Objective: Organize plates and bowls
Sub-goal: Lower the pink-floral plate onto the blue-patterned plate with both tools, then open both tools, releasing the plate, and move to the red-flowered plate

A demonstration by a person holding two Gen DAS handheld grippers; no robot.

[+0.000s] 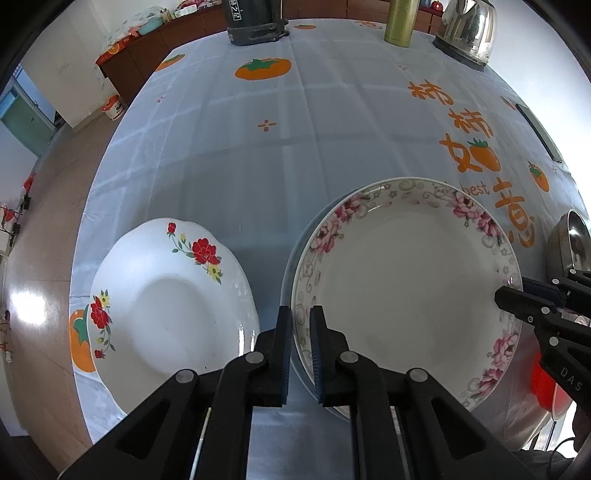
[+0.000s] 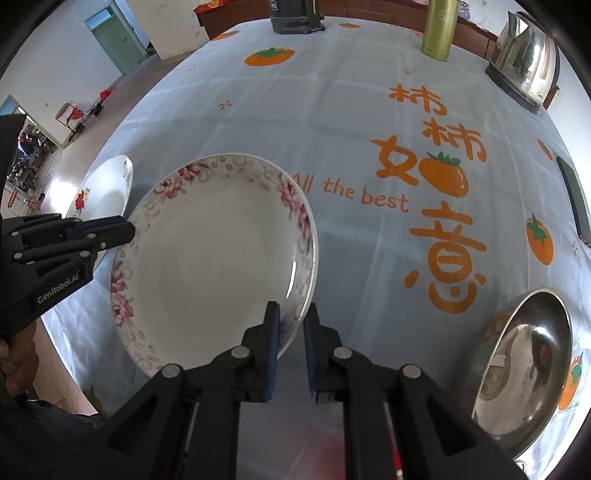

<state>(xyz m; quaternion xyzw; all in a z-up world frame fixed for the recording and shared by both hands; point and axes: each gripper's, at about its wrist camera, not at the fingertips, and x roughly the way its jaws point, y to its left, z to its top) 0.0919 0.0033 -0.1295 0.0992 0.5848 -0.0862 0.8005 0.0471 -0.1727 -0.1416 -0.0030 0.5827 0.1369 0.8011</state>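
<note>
- Left wrist view: left gripper has its jaws narrowed around the left rim of the pink-flowered plate, one finger outside the rim, one over the inside. Pads look to be pinching the rim, though contact is hard to confirm.
- The plate appears lifted off the tablecloth, a dark shadow under its left edge. The red-flowered plate sits just left of it on the cloth, near the table edge.
- Right gripper comes in from the right, tips at the plate's opposite rim.
- Right wrist view: right gripper straddles the near-right rim of the pink-flowered plate, jaws drawn close on it; it looks to be gripping.
- Steel bowl rests to the near right; kettle and green flask stand far across the table.
- Judgement: the red-flowered plate lies leftward, on the left gripper's side, so stacking would mean carrying the held plate left.
</note>
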